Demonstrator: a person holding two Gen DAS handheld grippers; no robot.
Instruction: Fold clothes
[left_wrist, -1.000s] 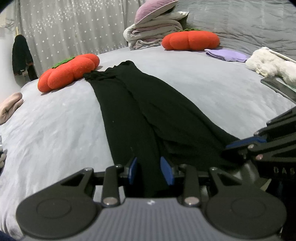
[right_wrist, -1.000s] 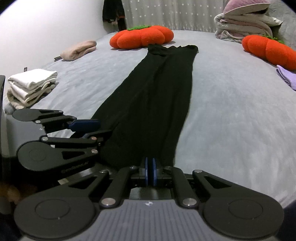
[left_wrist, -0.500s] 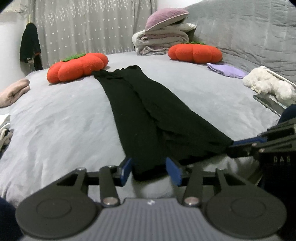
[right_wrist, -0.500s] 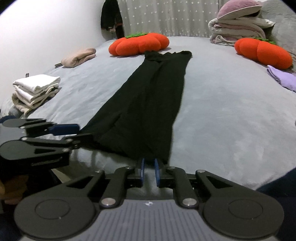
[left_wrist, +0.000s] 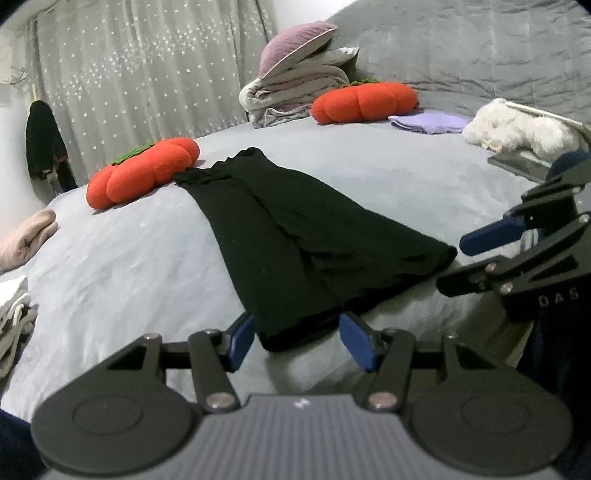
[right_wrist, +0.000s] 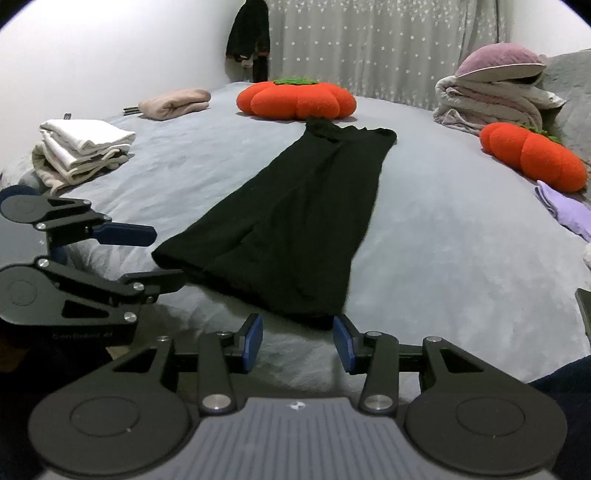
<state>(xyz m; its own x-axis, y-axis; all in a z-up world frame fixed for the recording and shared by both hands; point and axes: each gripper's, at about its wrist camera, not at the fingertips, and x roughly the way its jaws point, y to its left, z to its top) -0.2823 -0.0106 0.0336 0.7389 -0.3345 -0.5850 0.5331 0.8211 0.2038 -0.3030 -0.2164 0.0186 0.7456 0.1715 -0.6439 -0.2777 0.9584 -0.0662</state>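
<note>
Left tool (left_wrist: 297, 341) just opened — black garment (left_wrist: 295, 236) lies free on bed (left_wrist: 129, 258).

Matt black knit garment (left_wrist: 295, 236), smooth grey bedspread (left_wrist: 122, 266)

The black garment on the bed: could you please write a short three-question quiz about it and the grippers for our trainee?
1. True or false: the black garment lies stretched out flat on the grey bed.
2. What touches the garment's far end? A) the orange pumpkin cushion B) the white folded stack C) nothing visible
3. Does the left gripper or the right gripper grip the hem?

Key: 1 true. 2 A. 3 Neither; both have just been opening, with no cloth between the pads.
</note>
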